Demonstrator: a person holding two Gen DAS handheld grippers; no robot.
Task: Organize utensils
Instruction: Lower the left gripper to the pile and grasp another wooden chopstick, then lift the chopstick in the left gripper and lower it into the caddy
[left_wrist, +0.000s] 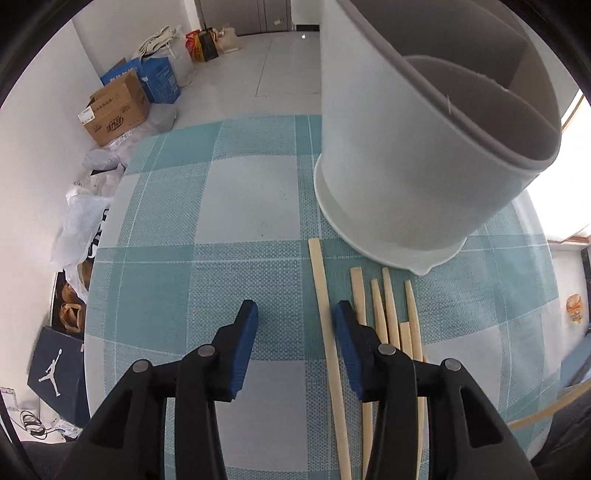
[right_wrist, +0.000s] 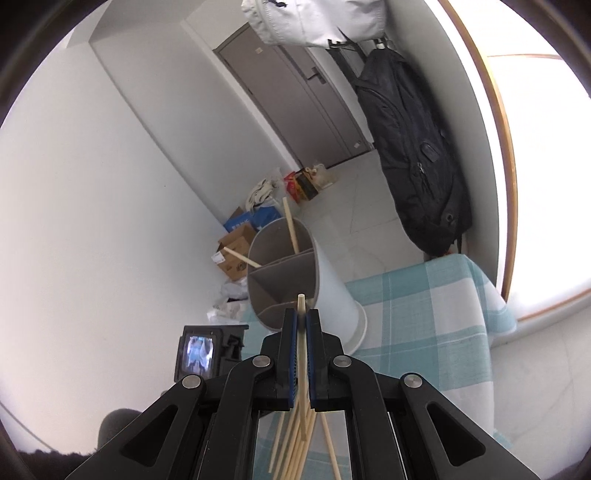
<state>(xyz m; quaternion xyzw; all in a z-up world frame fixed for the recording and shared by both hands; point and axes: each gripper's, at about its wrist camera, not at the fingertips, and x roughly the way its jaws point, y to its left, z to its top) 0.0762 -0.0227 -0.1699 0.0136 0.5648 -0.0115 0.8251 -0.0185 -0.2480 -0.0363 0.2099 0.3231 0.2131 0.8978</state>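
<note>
My right gripper is clenching one chopstick, raised toward the holder; my left gripper is hovering, released, above the tablecloth.

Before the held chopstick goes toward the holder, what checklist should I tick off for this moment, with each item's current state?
1. Right gripper shut on one chopstick: ok.
2. Chopstick tip pointing at the divided holder: ok, it lines up with the nearest compartment.
3. Holder upright on the tablecloth: ok.
4. Room in the holder: ok, only two chopsticks stand in the far compartments.
5. Left gripper out of the way: ok, open and empty above the cloth, beside the loose chopsticks.
6. Grip firm enough against slipping: cannot tell.
</note>
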